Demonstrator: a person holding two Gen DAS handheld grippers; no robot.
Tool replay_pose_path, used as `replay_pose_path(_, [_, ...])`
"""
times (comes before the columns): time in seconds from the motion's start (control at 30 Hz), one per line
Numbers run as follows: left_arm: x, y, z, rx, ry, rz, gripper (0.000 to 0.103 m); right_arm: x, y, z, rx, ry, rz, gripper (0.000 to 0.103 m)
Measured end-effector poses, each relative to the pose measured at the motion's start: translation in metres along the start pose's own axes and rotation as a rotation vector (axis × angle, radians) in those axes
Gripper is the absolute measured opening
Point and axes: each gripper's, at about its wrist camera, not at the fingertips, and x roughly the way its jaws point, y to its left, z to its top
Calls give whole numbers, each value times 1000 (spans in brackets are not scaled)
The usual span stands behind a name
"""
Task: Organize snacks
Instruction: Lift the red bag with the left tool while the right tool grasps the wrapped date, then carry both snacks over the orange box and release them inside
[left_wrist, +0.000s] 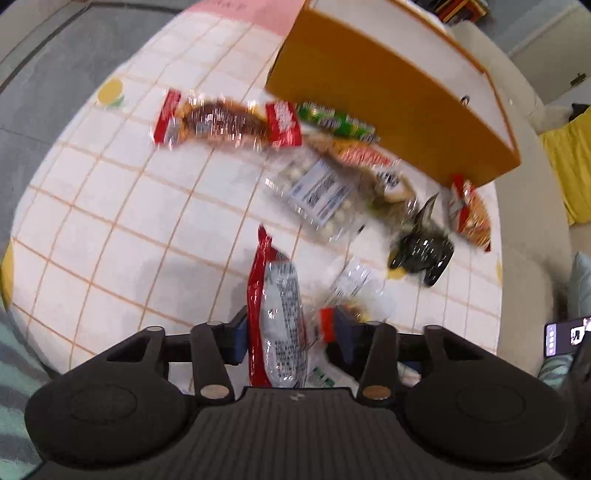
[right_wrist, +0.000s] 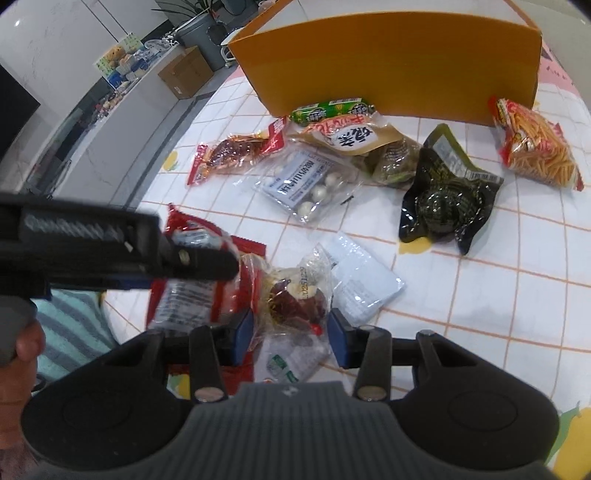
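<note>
Between my left tongs (left_wrist: 286, 334) stands a red packet (left_wrist: 275, 317), apparently gripped; my right tongs (right_wrist: 291, 332) gape around a clear date packet (right_wrist: 295, 295). Seven snacks remain scattered before the orange box (right_wrist: 399, 66); barely begun, I judge.

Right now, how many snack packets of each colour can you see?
Red: 3 (meat packet, sticks packet, held red packet)
Clear: 3 (white-balls packet, flat white packet, dried-fruit packet)
Green: 1 (sausage packet)
Brown: 1 (brown pouch)
Black: 1 (black pouch)
Total: 9
</note>
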Motion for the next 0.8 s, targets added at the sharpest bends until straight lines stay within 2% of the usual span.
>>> replay_pose_path(0.03, [2,0,-1,5,7,1,29,-1,0,0,-2,-2,-3,42])
replay_pose_path(0.1, [3,-1,-3,15,2,-1,27,-3,-3,1,-6,-10,-13,42])
replay_pose_path(0.33, [-18,-24,1,103,-92,-9,26,-24,-14,1,-1,-48,-55,42])
replay_pose_path(0.53, [-47,-56,22,193,-183,-24,26,-60,-26,17,19,-156,-85,41])
replay_pose_path(0.67, [-70,-83,46,289,-255,-33,26,-90,-34,43,19,-239,-93,41])
replay_pose_path(0.8, [-87,-106,81,352,-307,-45,27,-110,-37,85,11,-302,-86,41])
